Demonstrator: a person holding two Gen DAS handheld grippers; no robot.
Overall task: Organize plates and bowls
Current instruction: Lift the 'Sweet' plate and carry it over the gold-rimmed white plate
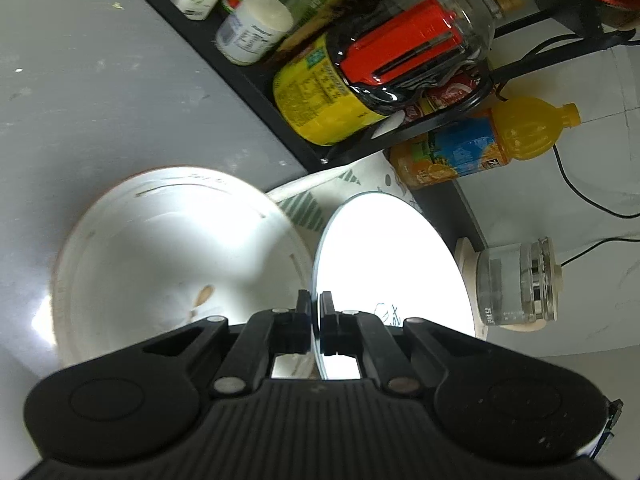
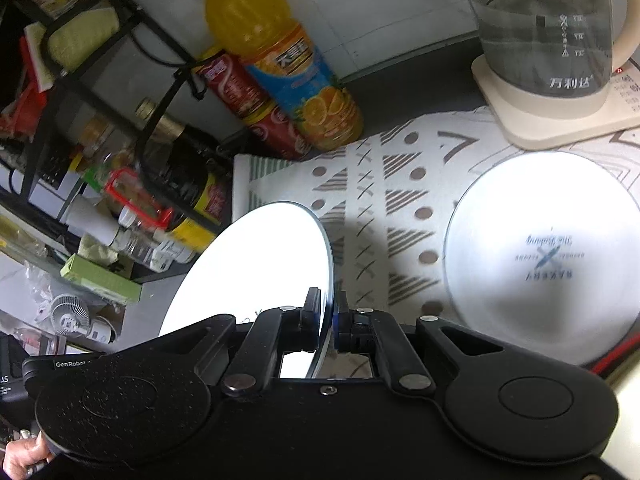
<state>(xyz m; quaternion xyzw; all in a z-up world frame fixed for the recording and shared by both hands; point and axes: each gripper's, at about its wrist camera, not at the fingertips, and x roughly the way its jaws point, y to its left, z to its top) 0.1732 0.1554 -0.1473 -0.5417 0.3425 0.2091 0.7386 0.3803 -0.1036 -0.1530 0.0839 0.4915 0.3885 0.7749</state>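
Note:
My left gripper [image 1: 315,304] is shut on the rim of a white plate [image 1: 392,260], held tilted on edge above the patterned mat [image 1: 308,204]. A large white bowl [image 1: 168,264] with a brown stain sits just left of it on the grey counter. My right gripper [image 2: 329,304] is shut on the rim of another white plate [image 2: 256,264], held tilted above the patterned mat [image 2: 380,184]. A white dish [image 2: 544,256] with blue lettering lies on the mat to the right of that gripper.
A black rack [image 1: 248,76] of jars and bottles stands behind the bowl. An orange juice bottle [image 2: 280,60] and a red bottle [image 2: 248,100] stand at the mat's far edge. A glass kettle [image 2: 552,40] on a cream base sits at the far right, with cables [image 1: 580,188] nearby.

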